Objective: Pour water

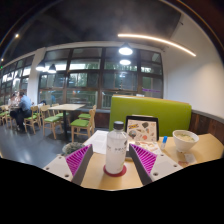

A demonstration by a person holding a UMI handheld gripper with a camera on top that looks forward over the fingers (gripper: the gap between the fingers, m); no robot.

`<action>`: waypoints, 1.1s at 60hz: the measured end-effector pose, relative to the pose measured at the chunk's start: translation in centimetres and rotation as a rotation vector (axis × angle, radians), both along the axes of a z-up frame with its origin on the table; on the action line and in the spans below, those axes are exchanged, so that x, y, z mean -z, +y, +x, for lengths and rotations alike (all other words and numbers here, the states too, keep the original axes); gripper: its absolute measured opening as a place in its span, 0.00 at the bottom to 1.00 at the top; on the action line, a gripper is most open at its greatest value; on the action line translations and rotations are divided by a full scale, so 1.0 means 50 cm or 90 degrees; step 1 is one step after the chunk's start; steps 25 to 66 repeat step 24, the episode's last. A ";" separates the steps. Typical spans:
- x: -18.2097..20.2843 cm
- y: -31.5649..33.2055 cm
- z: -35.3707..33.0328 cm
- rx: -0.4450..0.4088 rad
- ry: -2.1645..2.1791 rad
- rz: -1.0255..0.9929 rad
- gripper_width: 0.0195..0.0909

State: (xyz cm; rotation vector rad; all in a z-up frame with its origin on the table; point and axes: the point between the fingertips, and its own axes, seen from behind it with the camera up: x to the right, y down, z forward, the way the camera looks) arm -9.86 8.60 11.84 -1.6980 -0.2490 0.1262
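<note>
A clear plastic water bottle [116, 147] with a white label and cap stands upright on a red coaster [115, 170] on the light wooden table [190, 153]. It stands between my gripper's [112, 160] two fingers, whose magenta pads [79, 158] flank it left and right. A gap shows on each side of the bottle, so the gripper is open around it. A white bowl [184, 140] sits on the table beyond the right finger.
A booklet or menu [142, 129] lies on the table behind the bottle. A green booth back [150, 110] rises beyond it. Tables, green chairs and seated people [18, 105] fill the room to the left, by large dark windows.
</note>
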 end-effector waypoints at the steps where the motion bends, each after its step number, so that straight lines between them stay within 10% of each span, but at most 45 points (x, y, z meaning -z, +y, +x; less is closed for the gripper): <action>1: 0.004 -0.014 -0.003 -0.001 0.003 0.000 0.89; 24: -0.056 -0.384 0.019 -0.011 0.027 0.022 0.88; 66: -0.056 -0.384 0.019 -0.011 0.027 0.022 0.88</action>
